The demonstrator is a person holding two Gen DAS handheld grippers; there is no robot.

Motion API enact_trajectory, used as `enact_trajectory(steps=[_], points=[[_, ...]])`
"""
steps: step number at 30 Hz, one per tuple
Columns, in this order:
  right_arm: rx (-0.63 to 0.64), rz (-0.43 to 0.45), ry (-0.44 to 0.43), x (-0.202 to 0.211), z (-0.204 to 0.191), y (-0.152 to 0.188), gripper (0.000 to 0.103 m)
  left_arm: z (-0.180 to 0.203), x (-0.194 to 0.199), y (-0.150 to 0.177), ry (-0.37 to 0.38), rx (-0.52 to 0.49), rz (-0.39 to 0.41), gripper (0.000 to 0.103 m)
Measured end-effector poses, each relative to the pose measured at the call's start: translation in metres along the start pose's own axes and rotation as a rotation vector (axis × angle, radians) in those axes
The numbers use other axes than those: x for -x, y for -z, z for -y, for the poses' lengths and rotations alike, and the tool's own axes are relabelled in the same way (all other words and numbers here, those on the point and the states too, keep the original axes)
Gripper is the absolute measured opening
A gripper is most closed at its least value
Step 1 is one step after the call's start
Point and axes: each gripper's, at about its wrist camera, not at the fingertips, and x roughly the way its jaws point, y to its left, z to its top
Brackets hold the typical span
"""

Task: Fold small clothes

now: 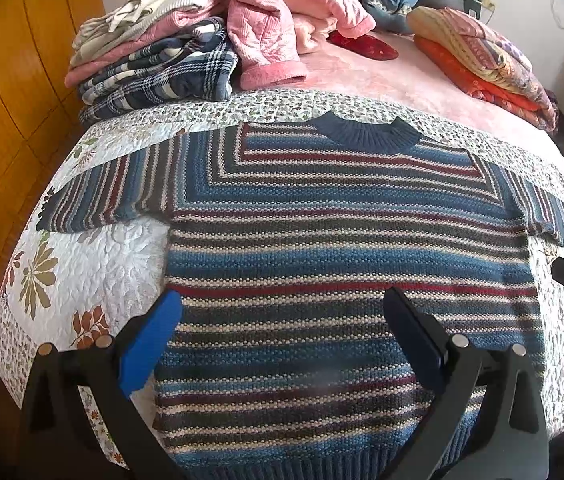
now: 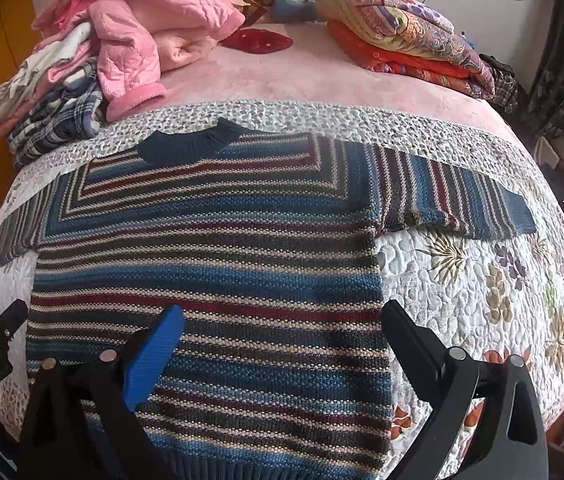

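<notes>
Both tongs, left tongs (image 1: pixel 282 308) and right tongs (image 2: pixel 282 316), gape wide and empty over the flat striped sweater (image 1: pixel 342 248), so I'd pinch a sleeve cuff squarely first.

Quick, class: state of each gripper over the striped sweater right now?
Left gripper: open, holding nothing, above the sweater.
Right gripper: open, holding nothing.

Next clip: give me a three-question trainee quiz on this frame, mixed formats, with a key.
1. True or false: the striped sweater lies spread flat with both sleeves out.
2. The left claw is: A) open above the sweater's lower part, B) shut on a sleeve, C) out of view.
3. Fill in: the sweater lies on a floral ____.

Key: 1 true; 2 A; 3 quilt.
</notes>
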Motion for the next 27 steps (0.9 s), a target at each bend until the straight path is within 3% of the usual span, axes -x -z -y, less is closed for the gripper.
enact_trajectory(steps=[27], points=[[0.002, 0.010, 0.005, -0.0005, 0.0020, 0.0012, 0.099, 0.0006, 0.0014, 0.0001, -0.005, 0.001, 0.001, 0.100]])
